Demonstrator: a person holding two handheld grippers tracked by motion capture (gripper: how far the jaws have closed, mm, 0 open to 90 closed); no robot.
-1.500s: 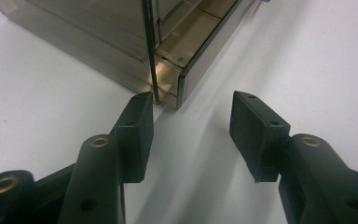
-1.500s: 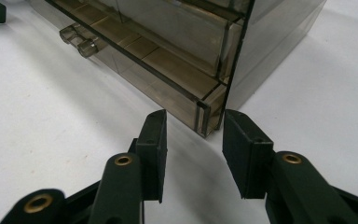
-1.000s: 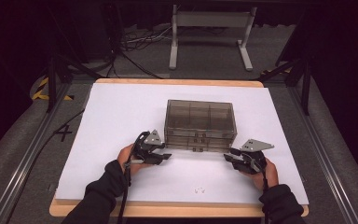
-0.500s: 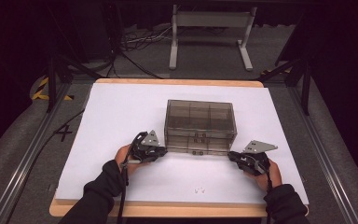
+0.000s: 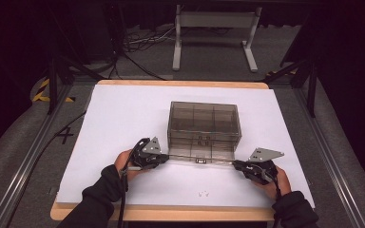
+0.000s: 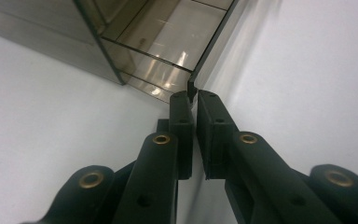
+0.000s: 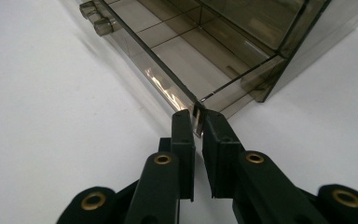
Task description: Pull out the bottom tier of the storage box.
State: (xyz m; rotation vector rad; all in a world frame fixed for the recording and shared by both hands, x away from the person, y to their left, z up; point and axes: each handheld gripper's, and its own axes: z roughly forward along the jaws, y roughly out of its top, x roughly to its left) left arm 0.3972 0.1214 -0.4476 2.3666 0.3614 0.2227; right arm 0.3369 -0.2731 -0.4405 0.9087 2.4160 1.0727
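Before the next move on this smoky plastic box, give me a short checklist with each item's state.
1. Left tool shut on the drawer front's end: ok; its jaws have just been closing.
2. Right tool shut on the other end: ok; its jaws have just been closing.
3. Drawer partly out of the box: ok.
4. Drawer compartments bare: ok as far as the gripper views reach.
5. Sheet in front of the drawer free: not ok, a small bit lies there.
6. Grip firm enough to pull: cannot tell.
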